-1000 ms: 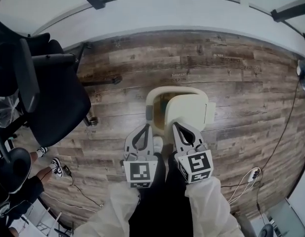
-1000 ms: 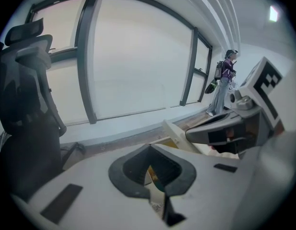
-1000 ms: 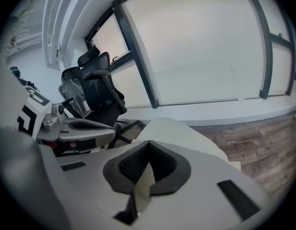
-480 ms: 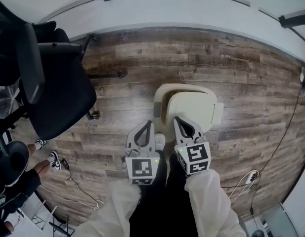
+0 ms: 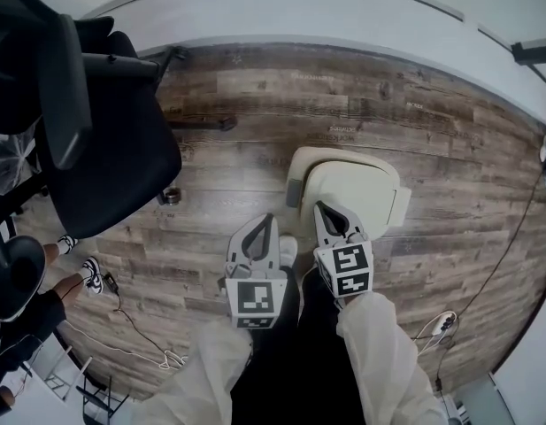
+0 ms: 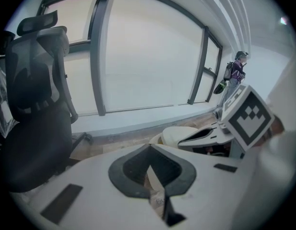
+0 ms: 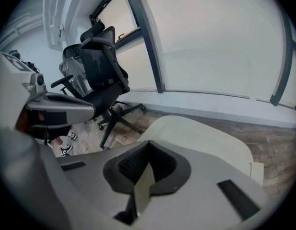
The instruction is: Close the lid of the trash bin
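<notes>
One trash bin [image 5: 293, 173] stands on the wooden floor [image 5: 414, 122], its lid [image 5: 357, 184] lying over it. I see two tools, both pressed together and empty: left hand-held gripper [image 5: 265, 222] and right hand-held gripper [image 5: 324, 209], the latter at the lid's near edge. One office chair [image 5: 113, 158] is also in view.

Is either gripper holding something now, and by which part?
Nothing is held. The left gripper and the right gripper are both shut and empty; the right one is over the near edge of the bin lid, not gripping it.
</notes>
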Action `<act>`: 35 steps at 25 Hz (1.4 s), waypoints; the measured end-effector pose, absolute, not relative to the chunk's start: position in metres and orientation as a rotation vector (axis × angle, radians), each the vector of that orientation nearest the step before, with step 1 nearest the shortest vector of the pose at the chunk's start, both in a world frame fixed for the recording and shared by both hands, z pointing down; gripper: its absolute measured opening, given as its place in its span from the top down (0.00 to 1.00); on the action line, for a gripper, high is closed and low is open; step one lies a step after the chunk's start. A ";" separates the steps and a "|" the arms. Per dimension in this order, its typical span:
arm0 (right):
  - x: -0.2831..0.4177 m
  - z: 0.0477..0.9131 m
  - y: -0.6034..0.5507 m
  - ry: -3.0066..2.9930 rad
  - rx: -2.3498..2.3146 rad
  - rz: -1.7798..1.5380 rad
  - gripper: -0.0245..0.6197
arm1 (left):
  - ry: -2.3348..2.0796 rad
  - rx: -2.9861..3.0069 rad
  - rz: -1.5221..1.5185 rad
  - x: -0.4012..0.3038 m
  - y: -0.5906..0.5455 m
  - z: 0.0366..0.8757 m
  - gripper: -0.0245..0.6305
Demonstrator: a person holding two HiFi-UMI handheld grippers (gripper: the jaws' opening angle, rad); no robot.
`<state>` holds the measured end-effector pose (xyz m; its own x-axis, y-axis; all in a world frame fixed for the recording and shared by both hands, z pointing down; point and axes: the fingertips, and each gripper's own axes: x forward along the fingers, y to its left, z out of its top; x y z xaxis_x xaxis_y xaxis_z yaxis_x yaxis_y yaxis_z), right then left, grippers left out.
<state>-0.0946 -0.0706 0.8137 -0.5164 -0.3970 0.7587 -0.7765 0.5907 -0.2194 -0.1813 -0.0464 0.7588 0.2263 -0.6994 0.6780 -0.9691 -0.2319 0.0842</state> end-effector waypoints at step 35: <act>-0.102 0.859 -0.069 -2.068 0.833 0.710 0.93 | -1.542 1.951 0.731 -0.197 -0.034 0.768 0.95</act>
